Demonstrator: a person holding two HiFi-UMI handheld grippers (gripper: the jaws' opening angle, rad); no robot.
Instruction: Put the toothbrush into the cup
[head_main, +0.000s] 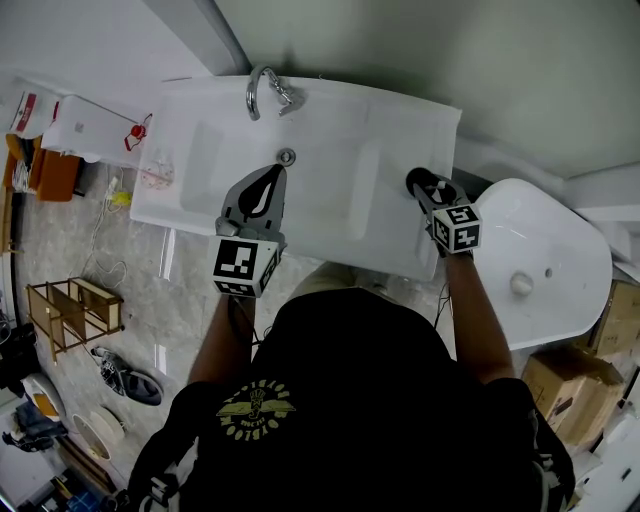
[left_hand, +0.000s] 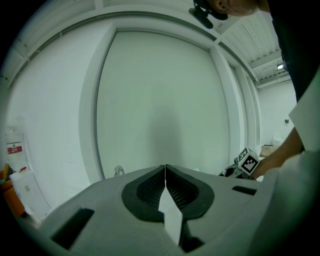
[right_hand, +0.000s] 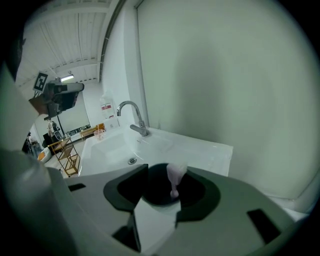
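Note:
My right gripper (right_hand: 161, 176) hangs over the right end of the white sink (head_main: 395, 140) with its jaws wide apart. Between them I look down into a black cup (right_hand: 152, 192). A pale pink toothbrush (right_hand: 175, 176) stands in the cup, and neither pad touches it. In the head view the right gripper (head_main: 422, 184) covers most of the cup. My left gripper (head_main: 268, 178) is held above the basin near the drain, shut with nothing in it. In its own view the left gripper (left_hand: 165, 168) points at the white wall.
A chrome faucet (head_main: 262, 92) stands at the back of the basin, with the drain (head_main: 287, 157) below it. A white toilet (head_main: 545, 255) sits right of the sink. A small clear holder (head_main: 157, 172) rests on the sink's left end. A wooden rack (head_main: 72, 312) and shoes lie on the floor.

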